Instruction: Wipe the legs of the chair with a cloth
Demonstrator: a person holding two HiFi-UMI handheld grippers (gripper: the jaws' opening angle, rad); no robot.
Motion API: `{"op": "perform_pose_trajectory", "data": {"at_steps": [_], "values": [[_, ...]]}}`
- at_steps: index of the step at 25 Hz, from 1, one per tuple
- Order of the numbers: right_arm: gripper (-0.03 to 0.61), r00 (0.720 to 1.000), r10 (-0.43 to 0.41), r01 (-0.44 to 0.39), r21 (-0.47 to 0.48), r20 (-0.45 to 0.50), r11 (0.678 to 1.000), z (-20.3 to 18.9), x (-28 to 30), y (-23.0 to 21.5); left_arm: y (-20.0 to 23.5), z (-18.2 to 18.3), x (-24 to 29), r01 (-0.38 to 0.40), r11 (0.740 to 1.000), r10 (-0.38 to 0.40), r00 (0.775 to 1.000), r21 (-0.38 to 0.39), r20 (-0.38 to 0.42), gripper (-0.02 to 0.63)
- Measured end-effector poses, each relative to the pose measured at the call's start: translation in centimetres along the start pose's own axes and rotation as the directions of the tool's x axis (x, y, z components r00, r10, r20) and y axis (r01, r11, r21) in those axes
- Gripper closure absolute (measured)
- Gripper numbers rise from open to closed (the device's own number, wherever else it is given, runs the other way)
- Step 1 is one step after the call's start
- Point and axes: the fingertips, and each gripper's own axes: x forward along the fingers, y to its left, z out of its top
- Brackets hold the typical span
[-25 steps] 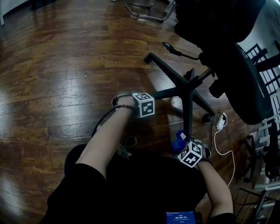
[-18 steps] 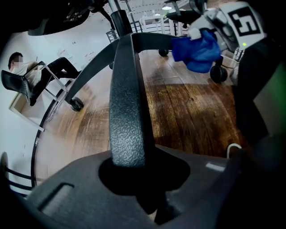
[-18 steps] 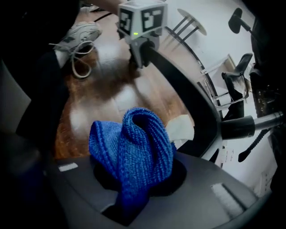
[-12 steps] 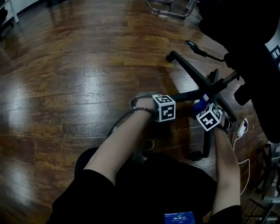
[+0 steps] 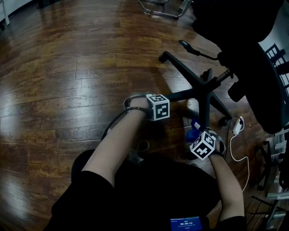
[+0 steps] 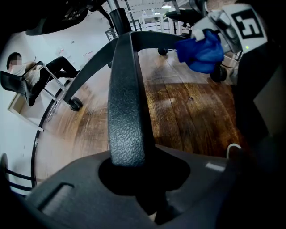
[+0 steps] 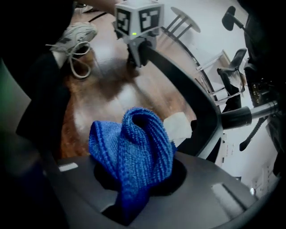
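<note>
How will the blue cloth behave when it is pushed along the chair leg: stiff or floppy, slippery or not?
Probably floppy: the blue cloth folds and bunches loosely in the right hand-held gripper. Its ribbed knit looks soft, so it should drag rather than slip on the textured chair leg. It also seems light, since it holds its bunched shape.

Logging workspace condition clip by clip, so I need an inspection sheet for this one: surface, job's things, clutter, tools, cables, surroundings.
Surface: glossy wood floor.
Job's things: black chair on a star base; blue cloth, bunched up.
Clutter: nothing seen.
Tools: left tool shut on a leg; right tool shut on the cloth, near another leg; whether it touches can't be told.
Cables: white corded power strip on the floor beside the base.
Surroundings: seated person by a white wall; chrome frame farther off on the floor.
</note>
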Motion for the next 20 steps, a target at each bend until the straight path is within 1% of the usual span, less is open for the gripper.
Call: {"op": "perform_pose_trajectory", "data": {"at_steps": [2,4,6,9,11,13,17,20], "values": [[0.495,0.999,0.053,-0.053,-0.015,-0.012,0.998,-1.7,-0.7,3.7,0.0,0.0,0.1,0.001,1.0,-0.001,1.0,-0.001,-0.002,0.541],[0.495,0.996,0.083,-0.085,-0.046,-0.038,0.995,-3.0,-1.1,6.3,0.0,0.0,0.1,0.001,1.0,-0.001,1.0,-0.004,-0.003,0.541],[0.495,0.995,0.087,-0.09,-0.071,-0.052,0.993,-3.6,-1.1,7.1,0.0,0.0,0.1,-0.001,1.0,0.001,1.0,-0.007,-0.004,0.541],[0.497,0.994,0.097,-0.099,-0.041,-0.054,0.994,-3.3,-0.8,6.2,0.0,0.0,0.1,-0.004,1.0,0.004,1.0,-0.007,-0.009,0.541],[0.497,0.995,0.081,-0.084,-0.035,-0.064,0.996,-2.9,-0.4,4.8,0.1,0.1,0.1,-0.004,1.0,0.004,1.0,-0.005,-0.012,0.541],[0.497,0.996,0.047,-0.05,-0.033,-0.074,0.998,-2.1,0.3,2.4,-0.1,0.2,0.0,0.001,1.0,-0.001,1.0,-0.005,-0.007,0.541],[0.497,0.998,-0.049,0.049,0.018,-0.033,0.999,1.2,1.8,-5.5,-0.1,0.4,0.0,0.002,1.0,-0.002,1.0,-0.007,0.002,0.541],[0.497,0.987,-0.158,0.156,0.079,0.025,0.985,4.0,2.4,-12.1,-0.3,0.6,-0.1,0.011,1.0,-0.011,1.0,-0.005,0.015,0.541]]}}
